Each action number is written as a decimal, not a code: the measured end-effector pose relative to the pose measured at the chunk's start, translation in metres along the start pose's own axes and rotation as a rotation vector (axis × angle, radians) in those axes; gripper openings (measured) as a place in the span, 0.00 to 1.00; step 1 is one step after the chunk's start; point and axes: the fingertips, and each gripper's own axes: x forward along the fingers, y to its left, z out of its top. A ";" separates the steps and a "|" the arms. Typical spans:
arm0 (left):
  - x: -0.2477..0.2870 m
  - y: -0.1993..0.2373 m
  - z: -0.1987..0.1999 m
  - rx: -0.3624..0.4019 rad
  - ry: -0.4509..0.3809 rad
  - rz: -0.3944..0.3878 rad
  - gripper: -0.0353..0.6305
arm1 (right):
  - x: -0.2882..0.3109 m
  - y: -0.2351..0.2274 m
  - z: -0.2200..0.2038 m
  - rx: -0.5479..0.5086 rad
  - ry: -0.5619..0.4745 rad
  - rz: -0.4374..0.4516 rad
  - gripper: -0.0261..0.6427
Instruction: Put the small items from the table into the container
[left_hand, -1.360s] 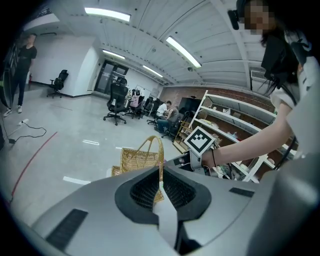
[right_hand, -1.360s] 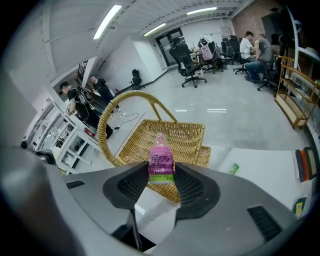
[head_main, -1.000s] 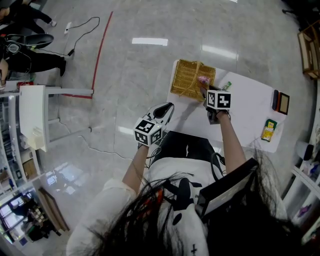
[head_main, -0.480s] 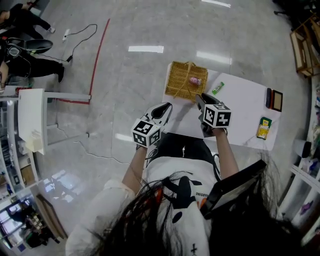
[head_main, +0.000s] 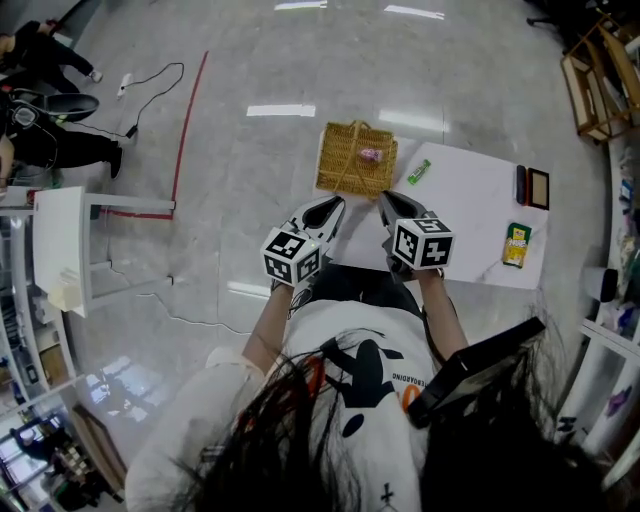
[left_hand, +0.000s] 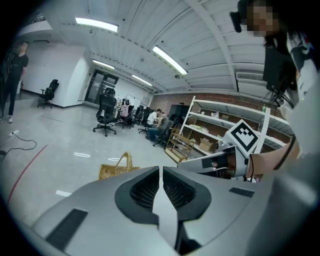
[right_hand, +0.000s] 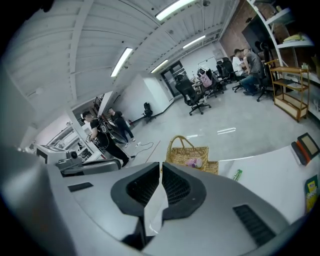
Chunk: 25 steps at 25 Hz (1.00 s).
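Observation:
A woven basket with a handle stands at the white table's far left corner, and a pink item lies inside it. A green stick lies on the table right of the basket. My right gripper hovers over the near table edge, short of the basket. Its jaws are closing together with nothing between them. My left gripper hangs beside it, off the table's left edge, shut and empty. In the right gripper view I see the basket and the pink item ahead.
A yellow-green packet lies at the table's right edge. A dark red item and a brown one sit at its far right. Shelving stands beyond, and a red floor line runs to the left.
My right gripper let the pink item go into the basket, drew back towards the person and rose, and its jaws closed. The left gripper rose a little.

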 end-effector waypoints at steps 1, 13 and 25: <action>0.002 -0.004 0.002 0.007 -0.001 -0.008 0.08 | -0.005 0.000 0.002 0.002 -0.010 0.001 0.08; 0.026 -0.027 0.016 0.063 0.012 -0.073 0.08 | -0.035 -0.020 0.012 0.063 -0.071 -0.031 0.08; 0.030 -0.031 0.017 0.078 0.020 -0.103 0.08 | -0.035 -0.027 0.008 0.102 -0.066 -0.051 0.08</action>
